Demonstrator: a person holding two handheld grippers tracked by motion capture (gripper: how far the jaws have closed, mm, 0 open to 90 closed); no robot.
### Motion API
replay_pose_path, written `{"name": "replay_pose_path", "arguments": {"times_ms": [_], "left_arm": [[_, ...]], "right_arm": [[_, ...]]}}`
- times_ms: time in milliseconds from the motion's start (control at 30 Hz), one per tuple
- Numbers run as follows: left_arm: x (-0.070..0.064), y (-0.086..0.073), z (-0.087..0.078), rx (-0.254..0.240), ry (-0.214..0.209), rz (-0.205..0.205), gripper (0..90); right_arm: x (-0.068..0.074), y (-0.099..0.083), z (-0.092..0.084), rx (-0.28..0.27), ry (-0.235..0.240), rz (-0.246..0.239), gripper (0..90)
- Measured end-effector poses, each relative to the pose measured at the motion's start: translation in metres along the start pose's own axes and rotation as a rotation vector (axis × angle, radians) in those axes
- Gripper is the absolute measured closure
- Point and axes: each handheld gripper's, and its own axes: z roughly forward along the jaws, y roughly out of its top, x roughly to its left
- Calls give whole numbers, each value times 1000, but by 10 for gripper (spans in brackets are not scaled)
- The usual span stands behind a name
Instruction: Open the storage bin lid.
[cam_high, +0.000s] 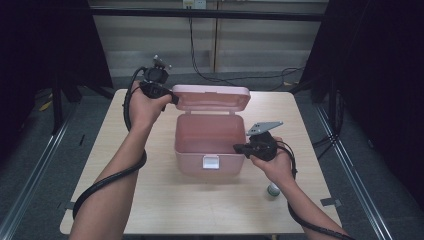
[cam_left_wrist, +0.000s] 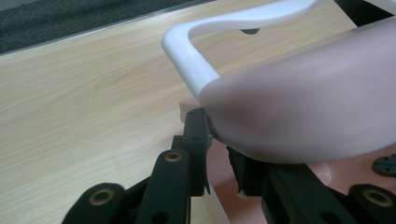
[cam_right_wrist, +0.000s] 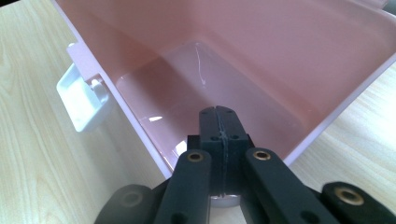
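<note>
Your left gripper (cam_high: 172, 98) pinches the open pink lid (cam_high: 212, 97) upper centre, your right gripper's (cam_right_wrist: 218, 122) fingers press together over the unlabelled box (cam_high: 207, 140).

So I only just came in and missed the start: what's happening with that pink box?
A person works at a wooden table with a hand-held gripper in each hand. The left hand-held gripper is clamped on the edge of the pink box's raised lid, near its white handle. The right hand-held gripper, jaws shut with nothing between them, sits at the rim of the open pink box, which looks empty. A small bottle stands on the table beside the right wrist.
</note>
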Motion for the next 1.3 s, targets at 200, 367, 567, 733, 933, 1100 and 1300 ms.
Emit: {"name": "replay_pose_path", "arguments": {"times_ms": [200, 367, 567, 733, 933, 1100, 1300], "left_arm": [[1, 9, 1, 25, 24, -11, 793], [3, 15, 2, 40, 35, -25, 805], [4, 23, 5, 54, 39, -34, 815], [5, 27, 5, 72, 52, -37, 827], [2, 26, 1, 95, 73, -39, 838], [1, 24, -3, 113, 81, -53, 841], [1, 26, -1, 107, 85, -70, 841]], "right_arm": [[0, 0, 0, 2, 3, -6, 900], [-1, -1, -1, -7, 11, 0, 900], [0, 0, 0, 1, 29, -14, 900], [-1, -1, -1, -6, 44, -10, 900], [1, 0, -1, 4, 57, -31, 900], [5, -1, -2, 7, 73, -41, 900], [9, -1, -3, 11, 74, -55, 900]]}}
